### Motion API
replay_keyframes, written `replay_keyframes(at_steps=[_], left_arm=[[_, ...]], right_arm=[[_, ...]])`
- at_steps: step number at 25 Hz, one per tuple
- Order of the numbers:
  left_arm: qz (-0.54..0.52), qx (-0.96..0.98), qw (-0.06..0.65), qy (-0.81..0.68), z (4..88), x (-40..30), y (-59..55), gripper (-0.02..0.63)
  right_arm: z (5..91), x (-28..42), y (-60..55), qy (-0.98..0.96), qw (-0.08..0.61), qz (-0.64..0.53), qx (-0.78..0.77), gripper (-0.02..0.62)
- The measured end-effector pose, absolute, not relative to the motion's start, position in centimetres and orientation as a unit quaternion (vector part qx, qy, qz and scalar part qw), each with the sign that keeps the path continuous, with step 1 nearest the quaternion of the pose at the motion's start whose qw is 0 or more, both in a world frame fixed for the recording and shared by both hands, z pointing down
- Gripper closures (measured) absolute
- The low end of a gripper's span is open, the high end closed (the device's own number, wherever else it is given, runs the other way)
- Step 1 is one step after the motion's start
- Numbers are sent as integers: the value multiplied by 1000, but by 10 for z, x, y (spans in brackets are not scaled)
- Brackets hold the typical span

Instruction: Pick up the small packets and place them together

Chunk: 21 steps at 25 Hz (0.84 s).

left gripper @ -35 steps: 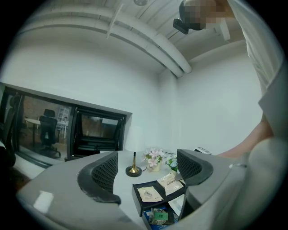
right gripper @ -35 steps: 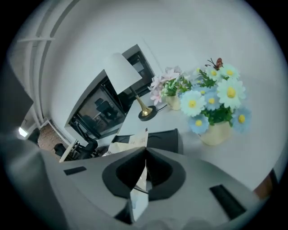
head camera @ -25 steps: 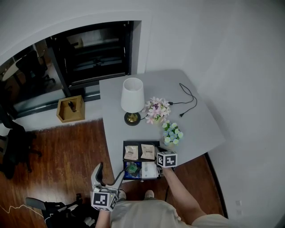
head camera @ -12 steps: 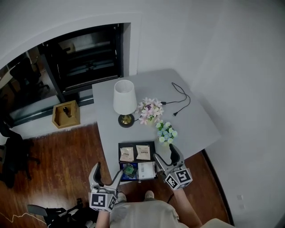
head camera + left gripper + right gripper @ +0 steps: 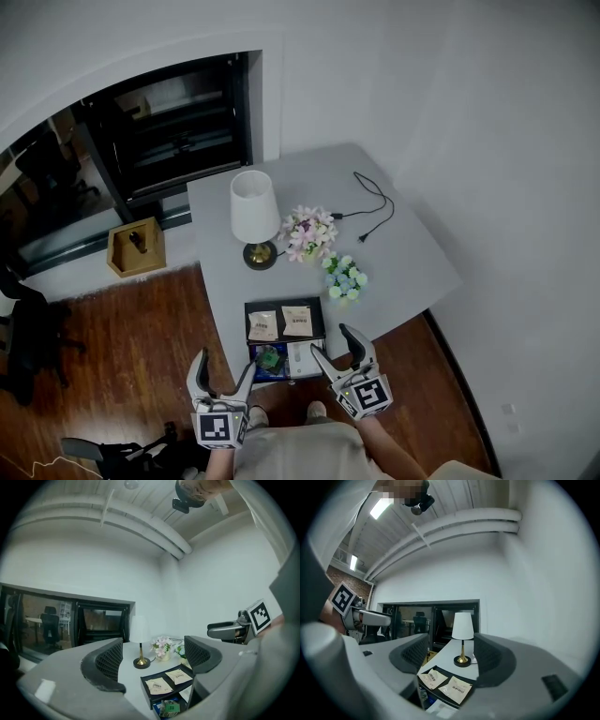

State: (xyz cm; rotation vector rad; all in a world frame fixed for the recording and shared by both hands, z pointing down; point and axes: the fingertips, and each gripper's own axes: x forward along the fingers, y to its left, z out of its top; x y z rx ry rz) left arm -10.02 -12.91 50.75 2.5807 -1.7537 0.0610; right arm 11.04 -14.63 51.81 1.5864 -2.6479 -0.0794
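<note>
Two small tan packets (image 5: pixel 263 325) (image 5: pixel 298 321) lie side by side on top of the black tray (image 5: pixel 284 304) at the table's near edge. They show in the left gripper view (image 5: pixel 158 685) (image 5: pixel 178 677) and in the right gripper view (image 5: pixel 432 678) (image 5: pixel 457 686). Below them an open drawer holds a green packet (image 5: pixel 272 357) and a white item (image 5: pixel 305 354). My left gripper (image 5: pixel 223 370) hangs open in front of the tray's left corner. My right gripper (image 5: pixel 336 347) is beside the tray's right front corner; its jaws are closing with nothing between them.
On the grey table (image 5: pixel 403 262) behind the tray stand a white lamp (image 5: pixel 254 211), pink flowers (image 5: pixel 305 232) and blue-green flowers (image 5: pixel 344 278). A black cable (image 5: pixel 370 211) lies at the back right. A wooden box (image 5: pixel 137 246) sits on the floor to the left.
My right gripper has drawn back from the tray's right side toward me, and its jaws have come apart. The left gripper has hardly moved. Both tan packets stay on the tray.
</note>
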Motion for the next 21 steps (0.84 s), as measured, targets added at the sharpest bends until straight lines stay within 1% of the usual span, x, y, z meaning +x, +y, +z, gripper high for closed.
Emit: replay_keyframes(at_steps=[12,21], left_arm=[[24,825,11,-564,503,-98,-124,193],[29,832,4,-555,493,-91,-119,193]], right_arm=[[524,100,-146,-869,53,-26,491,275],[524,93,-143,-877,60,-27,475,276]])
